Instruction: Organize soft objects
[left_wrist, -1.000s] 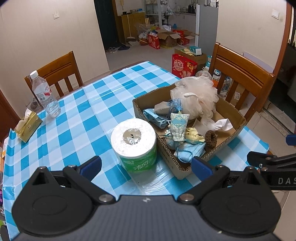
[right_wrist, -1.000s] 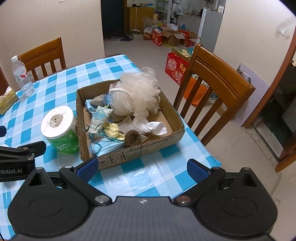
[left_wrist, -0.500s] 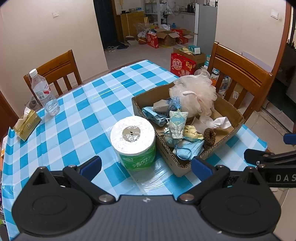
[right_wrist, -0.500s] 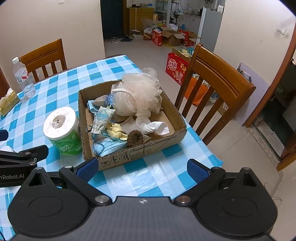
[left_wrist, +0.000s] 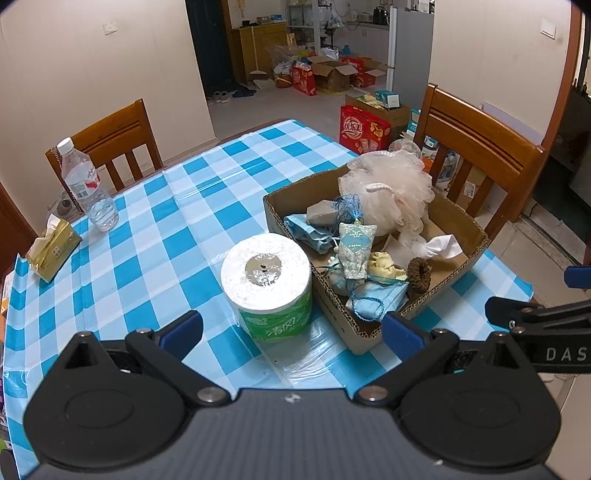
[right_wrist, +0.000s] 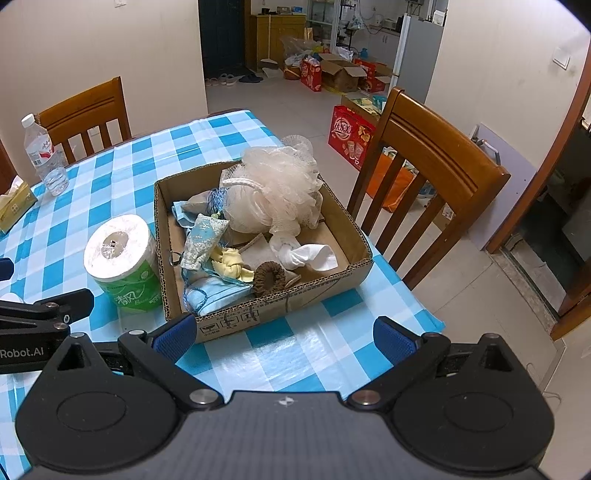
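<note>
Checked tablecloth (left_wrist: 192, 236) bears toilet roll (left_wrist: 266, 280) ahead of empty, spread left gripper (left_wrist: 291, 328).

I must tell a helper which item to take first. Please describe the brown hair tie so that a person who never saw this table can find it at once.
On the blue-and-white checked table stands an open shallow cardboard box of soft things. Look inside along its near wall, between the yellow knotted cloth and the white crumpled tissue. The brown hair tie is a small dark woven ring, the only ring-shaped item there.
</note>
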